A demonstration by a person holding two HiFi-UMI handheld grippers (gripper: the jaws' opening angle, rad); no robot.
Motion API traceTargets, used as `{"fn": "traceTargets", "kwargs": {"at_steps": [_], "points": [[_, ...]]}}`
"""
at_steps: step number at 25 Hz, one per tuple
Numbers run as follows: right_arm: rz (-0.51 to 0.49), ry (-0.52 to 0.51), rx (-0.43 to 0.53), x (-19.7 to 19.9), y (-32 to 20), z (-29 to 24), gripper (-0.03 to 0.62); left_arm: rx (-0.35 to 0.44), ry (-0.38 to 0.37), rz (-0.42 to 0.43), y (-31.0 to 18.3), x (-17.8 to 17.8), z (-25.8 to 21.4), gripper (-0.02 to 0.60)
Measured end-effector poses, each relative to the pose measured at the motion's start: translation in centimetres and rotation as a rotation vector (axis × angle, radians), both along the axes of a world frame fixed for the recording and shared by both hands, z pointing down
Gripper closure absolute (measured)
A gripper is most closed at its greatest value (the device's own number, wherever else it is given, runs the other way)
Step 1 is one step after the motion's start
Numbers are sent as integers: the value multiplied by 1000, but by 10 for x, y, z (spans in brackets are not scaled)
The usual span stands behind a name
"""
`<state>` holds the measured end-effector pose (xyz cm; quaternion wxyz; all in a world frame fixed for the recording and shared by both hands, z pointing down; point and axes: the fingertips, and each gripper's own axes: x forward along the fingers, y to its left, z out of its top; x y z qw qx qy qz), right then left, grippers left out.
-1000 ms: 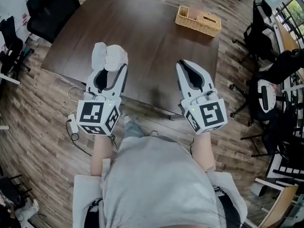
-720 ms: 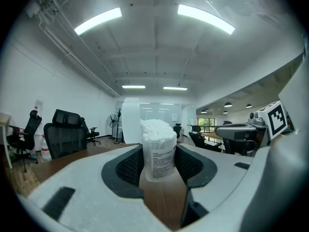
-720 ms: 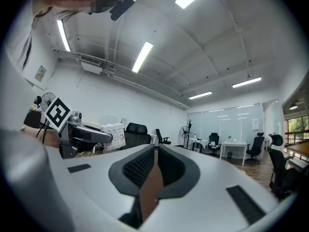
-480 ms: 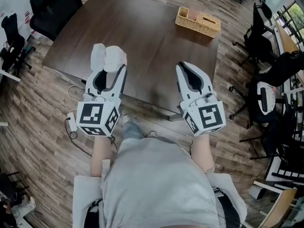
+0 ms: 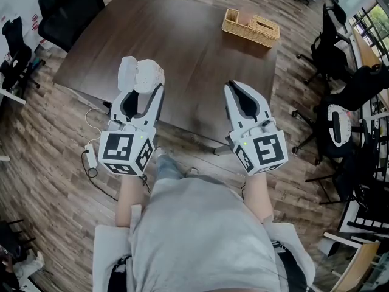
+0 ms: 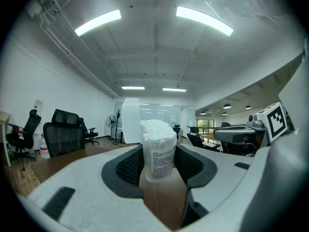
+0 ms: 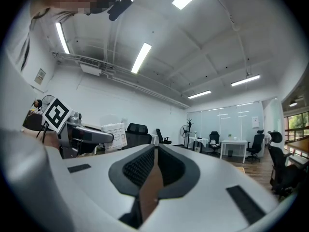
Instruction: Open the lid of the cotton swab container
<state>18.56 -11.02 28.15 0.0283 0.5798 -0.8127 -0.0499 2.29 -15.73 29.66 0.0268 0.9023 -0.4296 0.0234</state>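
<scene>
Holding the cotton swab container (image 6: 158, 149) upright over the bench (image 5: 182, 41), left gripper (image 5: 141, 81) jaws clamp its sides. Right gripper (image 5: 237, 89) jaws closed, empty. Lid (image 5: 126, 70) apparently already flipped back (swab heads exposed).

I get bright, even light from ceiling strip lights (image 6: 99, 22); fisheye bends all edges, and both gripper views have black corners and soft foregrounds.

The print on the cotton swab container (image 6: 158, 151) is too small for me to read, and my left jaws cover its sides. From the head view its lower part hides behind them. What lies in the basket (image 5: 250, 27) on the table (image 5: 182, 41) is too small to tell.
</scene>
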Motion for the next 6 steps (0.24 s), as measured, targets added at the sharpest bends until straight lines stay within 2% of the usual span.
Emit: {"fn": "traceTargets", "kwargs": {"at_steps": [6], "points": [[11, -13, -4, 5, 3, 3, 566, 4, -3, 9, 5, 7, 1, 390]]}}
